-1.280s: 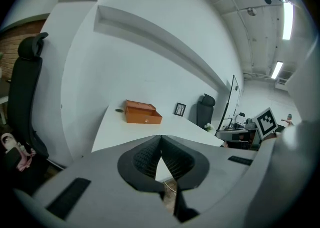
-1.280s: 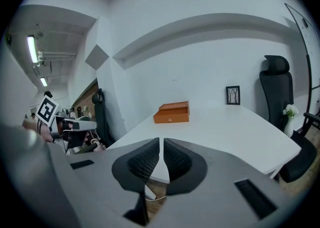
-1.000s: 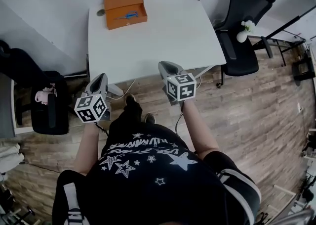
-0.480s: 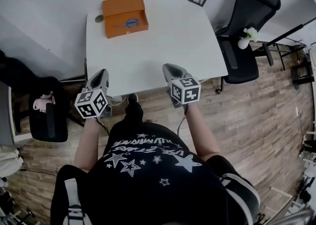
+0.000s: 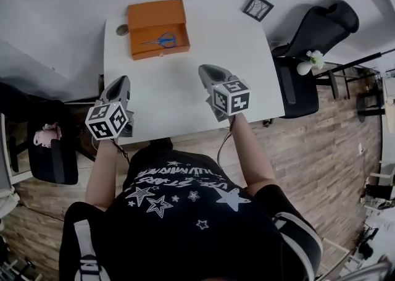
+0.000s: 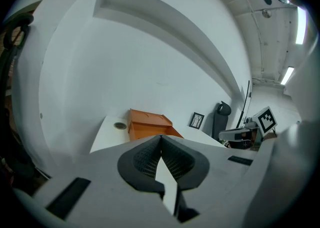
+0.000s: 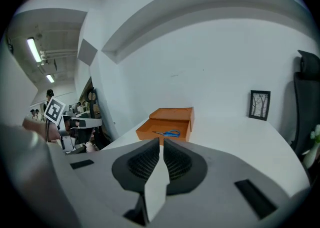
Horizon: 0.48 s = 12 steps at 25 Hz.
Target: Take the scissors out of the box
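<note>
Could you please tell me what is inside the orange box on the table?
Blue-handled scissors lie flat on the floor of the orange box, its lid open at the back. Nothing else shows inside; whatever is beneath the scissors is covered.

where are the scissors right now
In the head view the scissors lie inside the open orange box, at the far left corner of the white table, with a small round object just left of the box.

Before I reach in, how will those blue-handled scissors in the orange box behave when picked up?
The scissors look thin and stiff, probably light. Lying flat in the orange box, they may slide before lifting. Held by one handle, blades might swing open.
</note>
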### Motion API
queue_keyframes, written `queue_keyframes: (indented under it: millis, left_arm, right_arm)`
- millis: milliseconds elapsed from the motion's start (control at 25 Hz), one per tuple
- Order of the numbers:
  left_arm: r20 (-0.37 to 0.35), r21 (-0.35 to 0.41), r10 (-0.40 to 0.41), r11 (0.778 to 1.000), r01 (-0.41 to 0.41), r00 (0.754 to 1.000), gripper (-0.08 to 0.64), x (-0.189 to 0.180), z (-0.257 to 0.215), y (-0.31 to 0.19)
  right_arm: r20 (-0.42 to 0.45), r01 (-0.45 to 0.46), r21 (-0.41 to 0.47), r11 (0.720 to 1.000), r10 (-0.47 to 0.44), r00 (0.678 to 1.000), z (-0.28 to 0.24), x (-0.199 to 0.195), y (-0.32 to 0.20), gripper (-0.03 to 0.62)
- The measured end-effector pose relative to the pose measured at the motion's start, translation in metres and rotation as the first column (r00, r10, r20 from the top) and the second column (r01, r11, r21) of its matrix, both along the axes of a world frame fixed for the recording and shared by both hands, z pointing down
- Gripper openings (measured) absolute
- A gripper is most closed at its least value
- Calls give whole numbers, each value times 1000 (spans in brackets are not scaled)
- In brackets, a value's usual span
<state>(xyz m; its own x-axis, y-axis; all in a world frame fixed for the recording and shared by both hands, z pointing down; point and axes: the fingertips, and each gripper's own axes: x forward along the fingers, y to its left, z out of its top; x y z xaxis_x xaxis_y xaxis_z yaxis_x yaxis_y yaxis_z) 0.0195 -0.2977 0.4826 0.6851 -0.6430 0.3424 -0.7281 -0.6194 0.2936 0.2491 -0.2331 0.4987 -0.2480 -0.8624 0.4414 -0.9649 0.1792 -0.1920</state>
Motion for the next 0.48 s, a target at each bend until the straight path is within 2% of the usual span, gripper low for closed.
queue_keyframes:
  millis: [200,480]
  left_arm:
    - [14,-2,-3,1000,3,1000,18,2,2,-52]
    - [14,-15,-11,1000,11,1000,18,-6,6,-103]
  right_arm:
    - [-123,80,-58,995,-87,989,1,5,-78,57]
    - [-261,185,-156,970,-222,940,12,-7,-159,58]
